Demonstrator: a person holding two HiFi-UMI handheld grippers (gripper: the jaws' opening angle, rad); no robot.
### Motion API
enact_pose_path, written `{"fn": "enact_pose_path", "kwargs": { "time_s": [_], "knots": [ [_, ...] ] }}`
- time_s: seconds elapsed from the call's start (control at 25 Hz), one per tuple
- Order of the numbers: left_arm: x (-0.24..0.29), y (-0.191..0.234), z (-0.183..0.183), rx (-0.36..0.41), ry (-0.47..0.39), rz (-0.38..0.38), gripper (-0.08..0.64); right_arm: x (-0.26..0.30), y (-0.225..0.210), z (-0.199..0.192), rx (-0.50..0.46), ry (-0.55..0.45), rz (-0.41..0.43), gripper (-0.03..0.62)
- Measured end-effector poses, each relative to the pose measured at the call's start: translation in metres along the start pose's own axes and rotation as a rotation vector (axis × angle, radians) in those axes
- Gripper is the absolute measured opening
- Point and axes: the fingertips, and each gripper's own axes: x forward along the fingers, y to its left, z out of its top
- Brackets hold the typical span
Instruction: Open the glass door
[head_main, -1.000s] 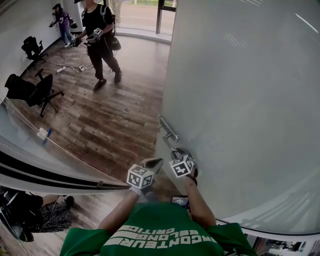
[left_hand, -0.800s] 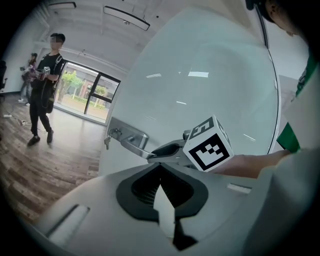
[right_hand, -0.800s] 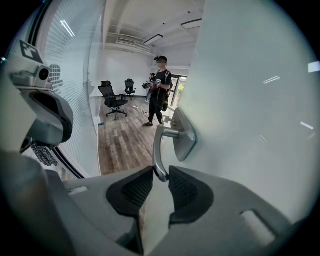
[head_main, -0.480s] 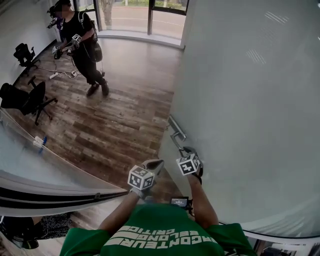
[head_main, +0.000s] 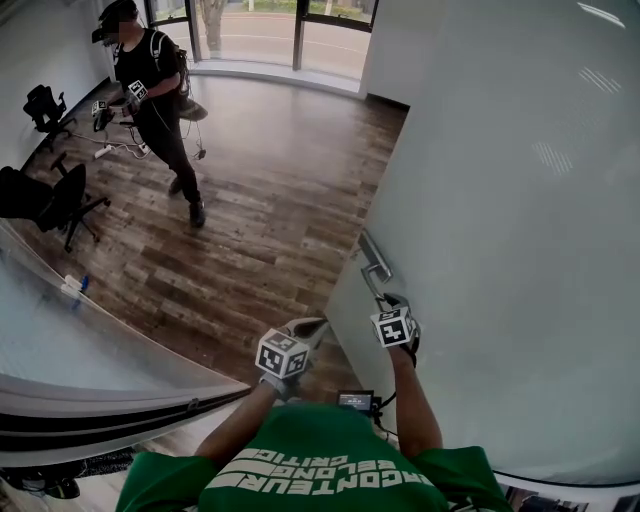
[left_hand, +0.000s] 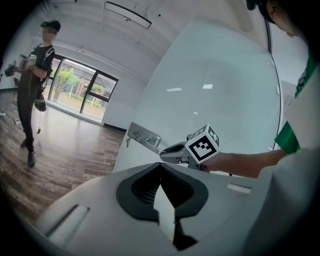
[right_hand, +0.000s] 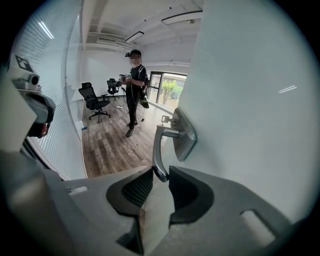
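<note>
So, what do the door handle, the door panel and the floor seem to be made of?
Door handle: metal, likely steel, satin grey with soft highlights.
Door panel: probably frosted glass, milky and smooth, with faint light reflections.
Floor: wood or wood-look laminate, brown planks with visible grain; I cannot tell which.

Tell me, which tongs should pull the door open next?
The right tongs. They are shut on the tip of the handle, so they can likely swing the door wider. The left tongs are shut on nothing, off the door.
</note>
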Motion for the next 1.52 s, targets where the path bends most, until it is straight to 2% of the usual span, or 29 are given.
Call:
{"fn": "enact_pose_path", "kwargs": {
  "time_s": [0.44,0.68,0.88,1.24,1.52],
  "knots": [
    [0.018,0.011,0.003,0.009,0.018,-0.018,0.015,0.019,-0.051,-0.007,0.071,-0.034,-0.047,0.084],
    [0.035,0.006,0.014,0.001,0.028,-0.041,0.015,0.015,-0.078,-0.009,0.131,-0.006,-0.068,0.084],
    [0.066,-0.002,0.02,0.007,0.037,-0.075,0.015,0.016,-0.109,-0.015,0.148,-0.011,-0.113,0.084],
    [0.126,-0.006,0.056,0.039,0.044,-0.111,0.015,0.021,-0.155,-0.023,0.223,0.005,-0.156,0.084],
    [0.16,-0.011,0.066,0.06,0.076,-0.139,0.015,0.028,-0.194,-0.04,0.283,0.009,-0.177,0.084]
  ]
}}
